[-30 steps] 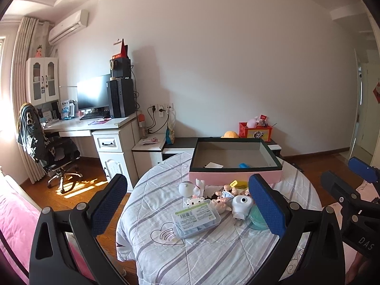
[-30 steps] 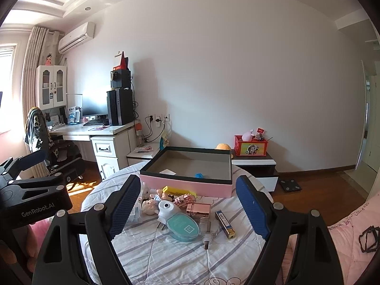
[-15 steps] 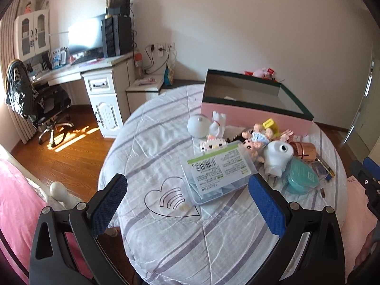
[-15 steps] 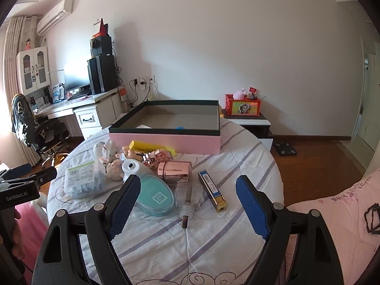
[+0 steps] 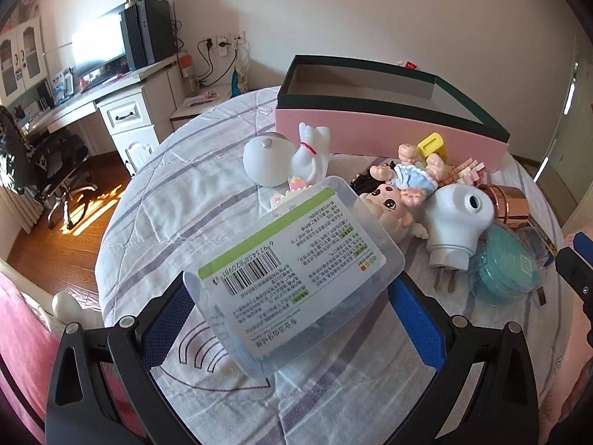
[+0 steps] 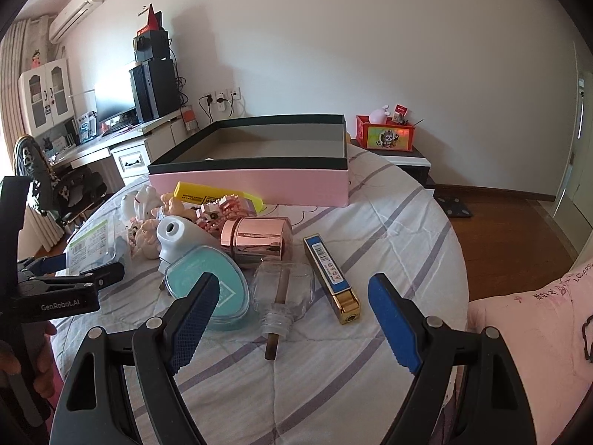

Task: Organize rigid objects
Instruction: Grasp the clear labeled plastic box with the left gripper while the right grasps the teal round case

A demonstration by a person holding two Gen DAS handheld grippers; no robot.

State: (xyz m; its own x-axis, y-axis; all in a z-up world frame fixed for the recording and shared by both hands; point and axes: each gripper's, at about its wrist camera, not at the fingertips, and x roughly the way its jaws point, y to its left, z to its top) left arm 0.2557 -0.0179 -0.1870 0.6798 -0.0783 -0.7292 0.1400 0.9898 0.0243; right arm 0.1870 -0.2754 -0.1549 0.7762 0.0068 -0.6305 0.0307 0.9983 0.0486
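A clear plastic case with a green-edged barcode label [image 5: 296,259] lies on the round table, its near end between the fingers of my left gripper [image 5: 292,328], which is open around it. Beyond it lie a white cat figure [image 5: 311,155], dolls [image 5: 396,193], a white plug-in device [image 5: 457,218] and a teal case [image 5: 504,270]. The open pink box with a dark rim [image 5: 389,126] stands at the back. My right gripper [image 6: 292,319] is open above a clear glass bottle [image 6: 283,291], next to the teal case [image 6: 207,285], a blue-and-gold lighter [image 6: 330,274] and a rose-gold cylinder [image 6: 255,239].
The table has a striped white cloth [image 6: 333,371]. A desk with a monitor [image 5: 100,48] and an office chair [image 5: 48,163] stand to the left. A red box [image 6: 385,135] sits on a low cabinet behind. Pink bedding [image 6: 537,333] lies at the right.
Both grippers have come down and forward toward the table. My left gripper now straddles the clear case; my right gripper is now close over the glass bottle.
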